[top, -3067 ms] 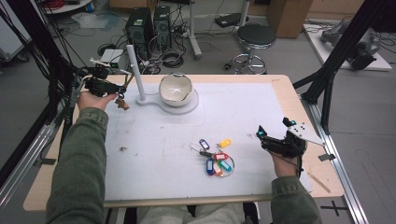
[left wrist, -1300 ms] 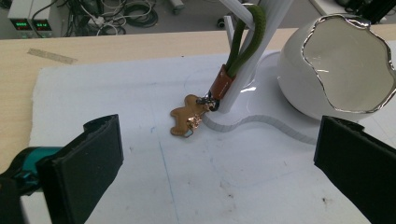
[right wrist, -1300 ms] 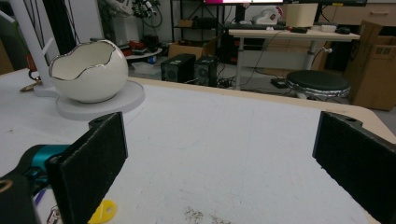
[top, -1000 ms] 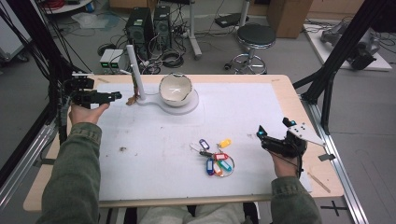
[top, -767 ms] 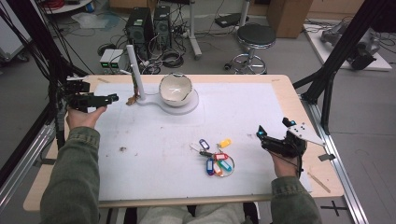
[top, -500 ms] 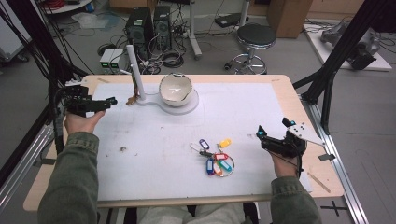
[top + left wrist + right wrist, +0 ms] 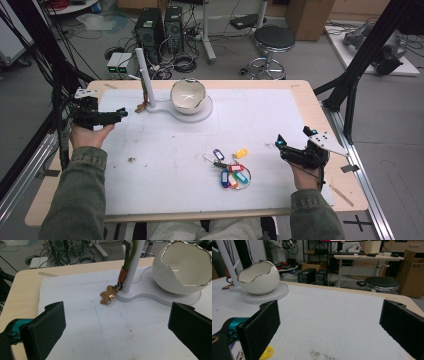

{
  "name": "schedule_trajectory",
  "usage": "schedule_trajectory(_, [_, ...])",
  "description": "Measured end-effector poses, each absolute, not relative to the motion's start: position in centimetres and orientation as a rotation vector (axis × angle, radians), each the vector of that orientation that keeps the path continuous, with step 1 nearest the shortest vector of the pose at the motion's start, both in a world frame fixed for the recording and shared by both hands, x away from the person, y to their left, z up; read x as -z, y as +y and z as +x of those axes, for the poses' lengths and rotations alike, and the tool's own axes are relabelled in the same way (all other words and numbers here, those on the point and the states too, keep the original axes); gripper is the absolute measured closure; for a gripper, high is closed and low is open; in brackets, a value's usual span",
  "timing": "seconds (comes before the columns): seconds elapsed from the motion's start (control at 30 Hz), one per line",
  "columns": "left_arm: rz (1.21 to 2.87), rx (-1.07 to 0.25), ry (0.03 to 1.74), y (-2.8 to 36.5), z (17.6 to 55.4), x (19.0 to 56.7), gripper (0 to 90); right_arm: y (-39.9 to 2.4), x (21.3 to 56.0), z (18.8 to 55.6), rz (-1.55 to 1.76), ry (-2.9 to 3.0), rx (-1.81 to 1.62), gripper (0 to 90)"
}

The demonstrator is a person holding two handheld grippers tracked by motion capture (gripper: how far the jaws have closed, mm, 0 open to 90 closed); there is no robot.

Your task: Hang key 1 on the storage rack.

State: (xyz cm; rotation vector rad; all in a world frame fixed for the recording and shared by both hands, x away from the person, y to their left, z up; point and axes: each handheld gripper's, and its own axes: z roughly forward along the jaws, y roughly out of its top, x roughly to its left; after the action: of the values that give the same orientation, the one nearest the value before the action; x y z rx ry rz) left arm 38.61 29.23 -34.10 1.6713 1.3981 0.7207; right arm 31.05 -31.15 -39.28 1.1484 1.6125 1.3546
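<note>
A green lanyard with an orange clasp (image 7: pixel 122 277) hangs down the white post (image 7: pixel 142 75). Its brown charm (image 7: pixel 108 295) rests on the mat at the foot of the post (image 7: pixel 141 106). My left gripper (image 7: pixel 116 115) is at the mat's left edge, short of the charm, open and holding nothing (image 7: pixel 117 322). My right gripper (image 7: pixel 291 138) sits near the right edge, also open and holding nothing (image 7: pixel 329 322). To its left lies a key ring with coloured tags (image 7: pixel 231 171); one yellow tag (image 7: pixel 267 353) lies just beyond the left jaw.
A white egg-shaped bowl (image 7: pixel 189 96) stands on the stand's round white base (image 7: pixel 206 111) at the back centre, to the right of the post. A white mat (image 7: pixel 165 165) covers most of the wooden table (image 7: pixel 305 92). Beyond the table are a stool (image 7: pixel 272 40) and computer cases.
My left gripper has drawn back from the post to the left and toward the person, leaving the lanyard and charm at the post. The right gripper has not moved.
</note>
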Motion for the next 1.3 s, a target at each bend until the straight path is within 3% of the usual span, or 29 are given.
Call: schedule_trajectory(1.3, [1.641,-0.723,1.373,30.2,32.3,38.8,1.7,-31.1,39.3,31.0,1.149,1.618,-1.354,2.0])
